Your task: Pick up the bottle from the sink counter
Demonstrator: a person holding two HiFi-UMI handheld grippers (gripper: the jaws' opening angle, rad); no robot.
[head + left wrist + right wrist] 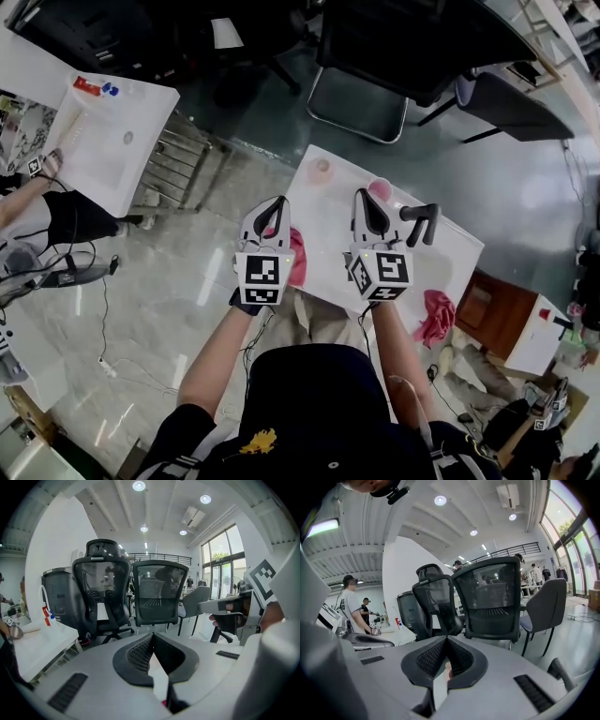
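Head view: the person holds both claws side by side over a white tabletop (pixel 328 225). The left claw (pixel 277 202) has its jaws together, and a pink cloth (pixel 297 258) lies on the tabletop right under it. The right claw (pixel 364 194) is closed too. The bottle (pixel 380 187), seen from above as a pink round shape, stands just beyond the right claw's tip and slightly to its right; whether they touch cannot be told. A black faucet (pixel 422 221) rises just right of the right claw. A small pale round thing (pixel 322 166) sits ahead of the left claw and a little to its right. A red cloth (pixel 436 314) hangs off the tabletop's edge, behind and to the right of the right claw.

Left gripper view: the jaws meet at their tips with nothing clamped. Black mesh chairs (pixel 159 592) stand well ahead of the claw, and the other claw shows to its right.

Right gripper view: the jaws meet at the tips, empty. A pinkish patch shows through the slit lower down, too small to identify. Mesh chairs (pixel 490 602) stand ahead, and a person (pixel 349 606) stands far to the left.
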